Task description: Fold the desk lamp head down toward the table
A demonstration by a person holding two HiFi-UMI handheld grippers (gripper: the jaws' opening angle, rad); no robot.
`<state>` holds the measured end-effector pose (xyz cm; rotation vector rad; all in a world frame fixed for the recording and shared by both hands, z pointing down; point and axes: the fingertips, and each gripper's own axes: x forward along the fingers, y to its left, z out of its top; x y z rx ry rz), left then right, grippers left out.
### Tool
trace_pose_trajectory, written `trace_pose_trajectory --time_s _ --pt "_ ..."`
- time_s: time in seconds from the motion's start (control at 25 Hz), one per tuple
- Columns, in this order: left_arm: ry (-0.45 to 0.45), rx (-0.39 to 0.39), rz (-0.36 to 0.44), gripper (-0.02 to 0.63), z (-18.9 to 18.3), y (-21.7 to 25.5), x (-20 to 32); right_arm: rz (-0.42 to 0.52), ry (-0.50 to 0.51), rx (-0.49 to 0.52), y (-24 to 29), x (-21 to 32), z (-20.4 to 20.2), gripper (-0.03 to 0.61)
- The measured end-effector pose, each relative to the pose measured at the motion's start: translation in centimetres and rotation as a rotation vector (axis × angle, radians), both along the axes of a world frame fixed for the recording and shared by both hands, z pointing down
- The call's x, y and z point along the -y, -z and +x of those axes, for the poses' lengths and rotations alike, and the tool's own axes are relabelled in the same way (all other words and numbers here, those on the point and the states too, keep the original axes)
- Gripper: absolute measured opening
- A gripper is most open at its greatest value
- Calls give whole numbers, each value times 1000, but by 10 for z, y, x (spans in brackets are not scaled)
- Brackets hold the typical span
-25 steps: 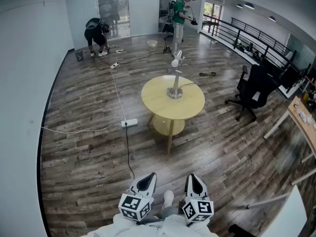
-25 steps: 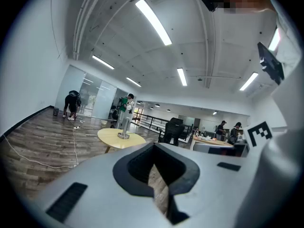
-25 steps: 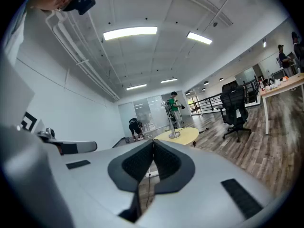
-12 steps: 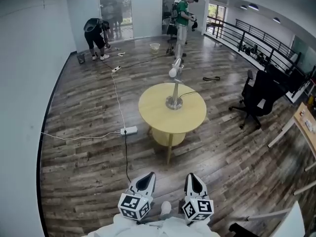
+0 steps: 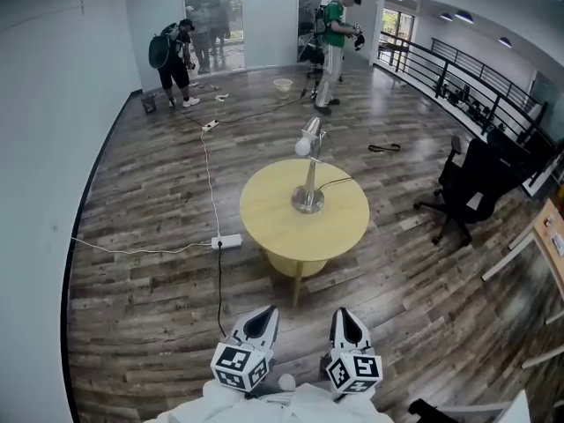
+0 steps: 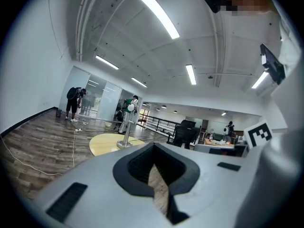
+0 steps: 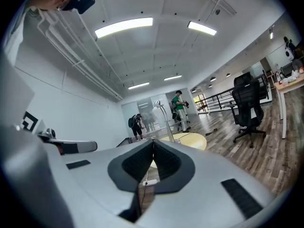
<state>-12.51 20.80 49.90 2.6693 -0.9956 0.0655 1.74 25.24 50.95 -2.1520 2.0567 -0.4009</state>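
Wood-floored office, round table (image 5: 264, 223) mid-room: desk lamp (image 5: 309, 183) upright at centre, lamp head (image 5: 305, 144) raised, not yet folded. Left gripper (image 5: 263, 317) and right gripper (image 5: 346, 317) near, well apart from lamp, both clenched empty. Whole task left.

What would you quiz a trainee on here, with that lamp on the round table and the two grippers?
1. True or false: the silver desk lamp with the white head stands on the round pale-yellow wooden table.
2. The left gripper and right gripper are: A shut and empty; B clamped on the lamp; C wide open.
3. Fill in: the white power strip lies on the wood-plank ____.
Key: 1 true; 2 A; 3 floor.
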Motion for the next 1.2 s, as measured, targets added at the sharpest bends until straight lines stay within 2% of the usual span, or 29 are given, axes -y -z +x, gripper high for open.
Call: trace_pose_trajectory --time_s 0.56,1.2 --pt "-14 16 -6 -2 49 -6 82 -20 -3 31 -13 85 46 11" --pt "-44 9 26 -2 89 7 239 -3 -26 28 -5 240 86 11"
